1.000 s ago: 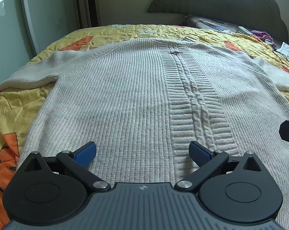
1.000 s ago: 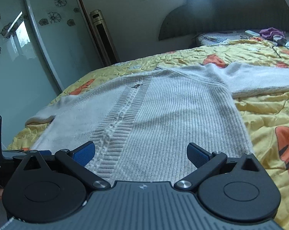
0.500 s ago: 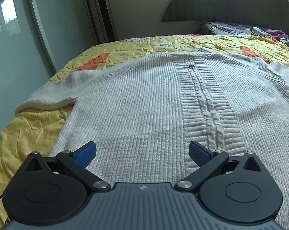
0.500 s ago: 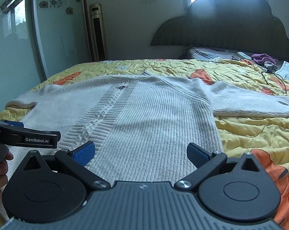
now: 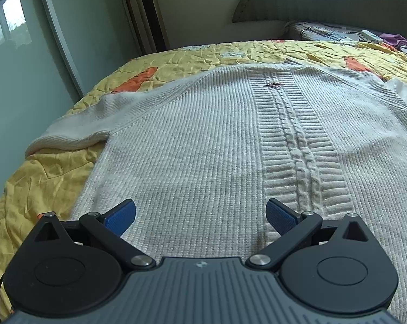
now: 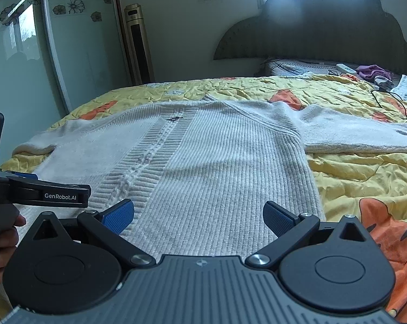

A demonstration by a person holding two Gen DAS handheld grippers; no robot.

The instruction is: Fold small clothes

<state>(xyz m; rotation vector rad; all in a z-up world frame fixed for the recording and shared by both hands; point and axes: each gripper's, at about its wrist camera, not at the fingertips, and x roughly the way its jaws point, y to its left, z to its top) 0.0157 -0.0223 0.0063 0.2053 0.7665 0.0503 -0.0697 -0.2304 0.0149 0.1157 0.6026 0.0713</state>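
Clearly both hand-held grippers, left [image 5: 200, 217] and right [image 6: 198, 216], gape wide and empty over the hem of the cream cable-knit sweater [image 5: 230, 140], spread flat on the yellow quilted bed [image 6: 352, 167]; each should pinch a hem corner squarely.

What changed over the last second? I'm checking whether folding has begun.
Both views lifted: headboard, window and wall now show more, so each hand-held gripper, left and right, tipped or rose up from the sweater. The left one now shows at the left edge of the right wrist view. Nothing was grasped or released. Unchanged: jaws open, sweater flat with sleeves spread on the yellow quilt.
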